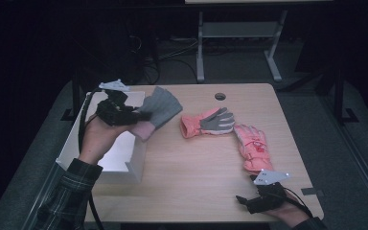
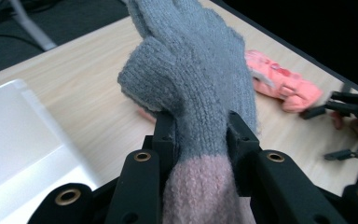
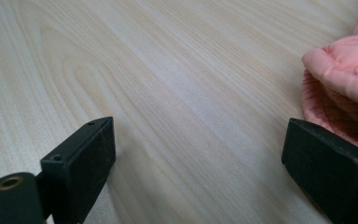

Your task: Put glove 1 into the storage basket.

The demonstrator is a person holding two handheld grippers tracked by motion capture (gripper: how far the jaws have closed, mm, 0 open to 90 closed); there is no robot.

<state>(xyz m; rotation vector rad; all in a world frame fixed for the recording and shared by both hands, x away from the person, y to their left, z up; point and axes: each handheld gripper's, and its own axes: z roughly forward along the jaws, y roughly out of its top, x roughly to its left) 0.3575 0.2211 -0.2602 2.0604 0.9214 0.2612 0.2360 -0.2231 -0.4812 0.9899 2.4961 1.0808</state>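
At the far left of the wooden bench (image 1: 206, 187) stands a white open box (image 1: 124, 160), which reaches over the left edge of the bench. Above this box the left gripper (image 1: 136, 116) is held in the person's left hand (image 1: 98, 139). Its fingers (image 2: 240, 140) are clenched on a grey knitted glove with a pale pink cuff (image 1: 162, 109). The pads press on the glove just where the grey knit meets the pink cuff. The glove is lifted off the bench, and its grey finger part spreads out to the right of the gripper, above the right wall of the box.

In the middle of the bench lies a padded salmon-pink glove with a grey palm (image 1: 208, 122), its fingers pointing to the right. Just beside it, to the right and nearer, lies a second padded salmon-pink glove with a red print (image 1: 251, 146).

At the near right edge, the right gripper (image 1: 242, 200) rests low over the bench. Its fingers (image 3: 81, 161) are released and stand wide apart, with bare wood between them. The cuff of the second pink glove is just beside the one finger.
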